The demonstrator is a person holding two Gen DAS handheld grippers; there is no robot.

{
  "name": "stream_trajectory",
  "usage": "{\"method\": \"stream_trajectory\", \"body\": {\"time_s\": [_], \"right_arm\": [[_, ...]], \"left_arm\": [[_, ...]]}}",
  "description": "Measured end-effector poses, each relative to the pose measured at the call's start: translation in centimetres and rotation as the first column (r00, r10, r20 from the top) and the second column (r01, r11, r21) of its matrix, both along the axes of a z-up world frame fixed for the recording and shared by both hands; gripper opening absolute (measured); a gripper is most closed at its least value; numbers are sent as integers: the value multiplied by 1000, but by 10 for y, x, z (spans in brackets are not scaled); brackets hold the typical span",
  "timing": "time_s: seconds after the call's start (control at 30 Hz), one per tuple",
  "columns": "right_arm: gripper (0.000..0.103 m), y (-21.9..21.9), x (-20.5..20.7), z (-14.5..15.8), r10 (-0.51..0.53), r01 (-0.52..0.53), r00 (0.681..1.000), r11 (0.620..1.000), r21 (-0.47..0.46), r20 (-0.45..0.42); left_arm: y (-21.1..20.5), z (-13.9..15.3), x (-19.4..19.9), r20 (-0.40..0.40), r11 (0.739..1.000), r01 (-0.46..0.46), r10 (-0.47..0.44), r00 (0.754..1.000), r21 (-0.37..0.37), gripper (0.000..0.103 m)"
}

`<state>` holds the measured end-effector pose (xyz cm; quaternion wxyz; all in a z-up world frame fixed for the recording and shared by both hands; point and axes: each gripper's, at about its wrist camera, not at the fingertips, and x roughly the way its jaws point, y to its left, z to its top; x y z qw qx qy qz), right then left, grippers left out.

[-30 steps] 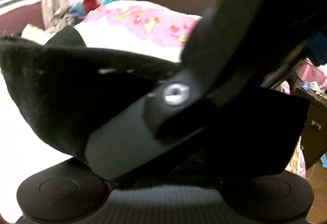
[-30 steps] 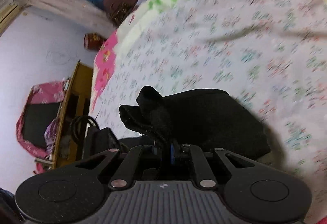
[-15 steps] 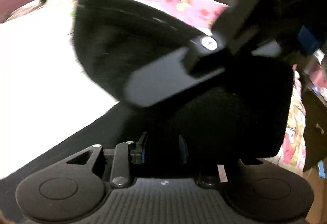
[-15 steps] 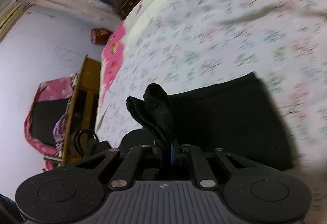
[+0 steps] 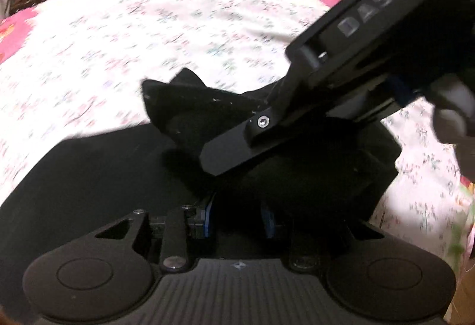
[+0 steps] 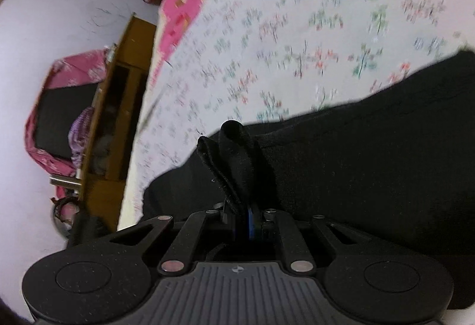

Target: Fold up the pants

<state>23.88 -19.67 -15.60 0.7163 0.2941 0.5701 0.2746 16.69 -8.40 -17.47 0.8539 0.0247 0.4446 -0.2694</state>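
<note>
At the bottom centre of the right wrist view, the right tool (image 6: 242,225) is clenched on a bunched fold of the black pants (image 6: 371,153), and the pinched cloth stands up out of the blue pads in a narrow ridge. From that ridge the fabric spreads across the right half of the frame and lies on the bed (image 6: 297,28), whose sheet is pale with a small flower print. A pink border runs along the sheet's edge at the upper left. Beyond the bed's edge, at the left of the frame, stands a wooden cabinet (image 6: 118,105) with pink cloth beside it.

Low in the left wrist view, the left tool (image 5: 237,218) stands with its jaws apart; black cloth fills the gap between the blue pads, but whether they press on it cannot be told. The pants (image 5: 104,176) cover the lower half of this frame, with one raised corner of cloth peaking near the centre. The right tool (image 5: 341,81) crosses from the upper right, its finger lying against that raised cloth. The flowered bed (image 5: 133,43) fills the upper left, with clutter past its far edge.
</note>
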Motion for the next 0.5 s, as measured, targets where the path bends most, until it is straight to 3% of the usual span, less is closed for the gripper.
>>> {"method": "stream_trajectory", "body": {"time_s": [0.17, 0.23, 0.33, 0.4, 0.5], "right_arm": [[0, 34, -7, -6, 52, -52, 999, 998, -25, 3], [3, 46, -8, -8, 68, -66, 997, 995, -75, 28], [17, 60, -11, -10, 122, -111, 991, 982, -151, 64], [35, 68, -14, -7, 165, -148, 983, 972, -183, 84], [41, 79, -22, 1, 225, -194, 966, 955, -223, 125]], "left_arm": [[17, -1, -12, -24, 999, -39, 39, 999, -2, 42], [21, 0, -17, -30, 999, -45, 45, 999, -4, 42], [28, 2, -24, -30, 999, -46, 46, 998, 4, 44], [34, 0, -8, -34, 999, -52, 53, 998, 6, 47], [39, 2, -13, -48, 998, -68, 68, 997, 7, 49]]}}
